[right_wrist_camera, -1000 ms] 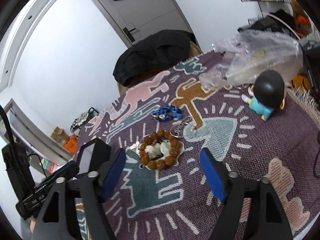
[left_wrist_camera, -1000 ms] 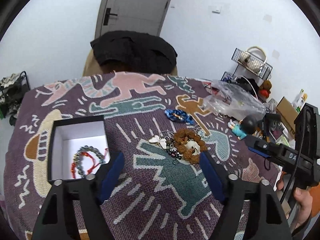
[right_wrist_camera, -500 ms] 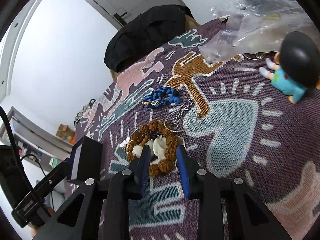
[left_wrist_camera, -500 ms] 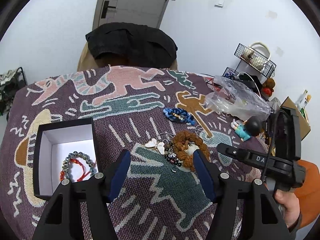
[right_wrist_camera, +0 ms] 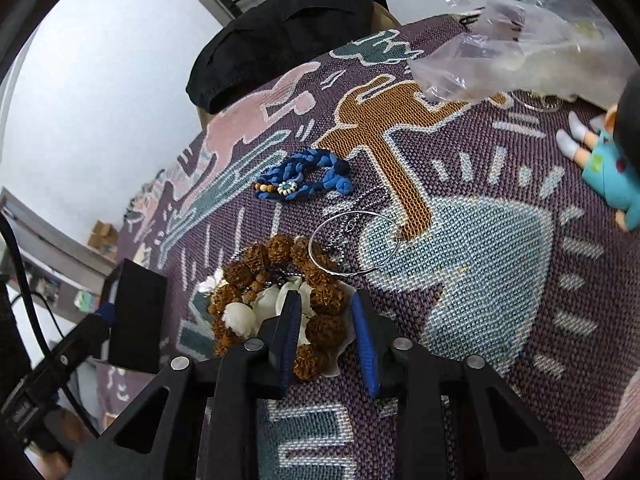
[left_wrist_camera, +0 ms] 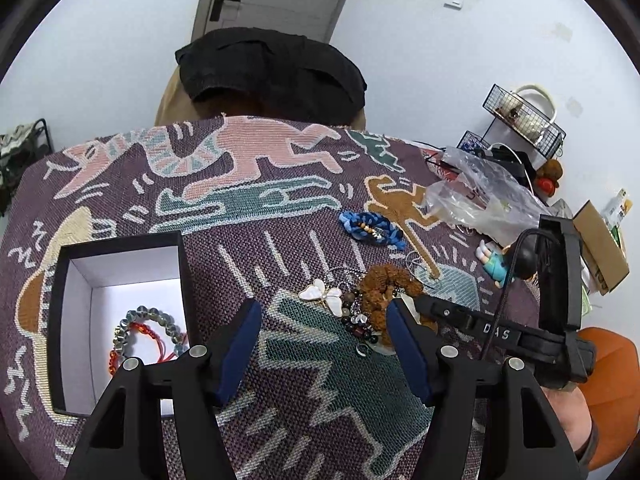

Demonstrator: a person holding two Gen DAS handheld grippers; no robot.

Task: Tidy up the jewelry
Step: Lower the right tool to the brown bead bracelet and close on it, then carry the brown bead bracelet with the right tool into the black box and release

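Observation:
A brown bead bracelet (right_wrist_camera: 280, 276) lies on the patterned cloth over white flower pieces (right_wrist_camera: 256, 312). My right gripper (right_wrist_camera: 326, 308) is low over it, its jaws narrowed around the bracelet's near beads but still apart. A thin silver hoop (right_wrist_camera: 352, 246) and a blue braided bracelet (right_wrist_camera: 304, 176) lie beyond. My left gripper (left_wrist_camera: 322, 316) is open and empty above the cloth. In the left wrist view the brown bracelet (left_wrist_camera: 386, 284), a white butterfly pendant (left_wrist_camera: 326, 296) and dark beads (left_wrist_camera: 360, 326) lie ahead. The black box (left_wrist_camera: 120, 244) at left holds a grey bead bracelet (left_wrist_camera: 152, 322) and a red cord bracelet (left_wrist_camera: 140, 340).
A clear plastic bag (left_wrist_camera: 480, 200) and a small doll (right_wrist_camera: 604, 152) sit at the right of the table. A chair with a black garment (left_wrist_camera: 272, 72) stands behind the far edge. A cardboard box (left_wrist_camera: 600, 248) and a wire rack (left_wrist_camera: 524, 120) are off the right side.
My right gripper has come down and forward onto the brown bracelet and its jaws have narrowed from wide open. My left gripper has drawn back slightly and stays open.

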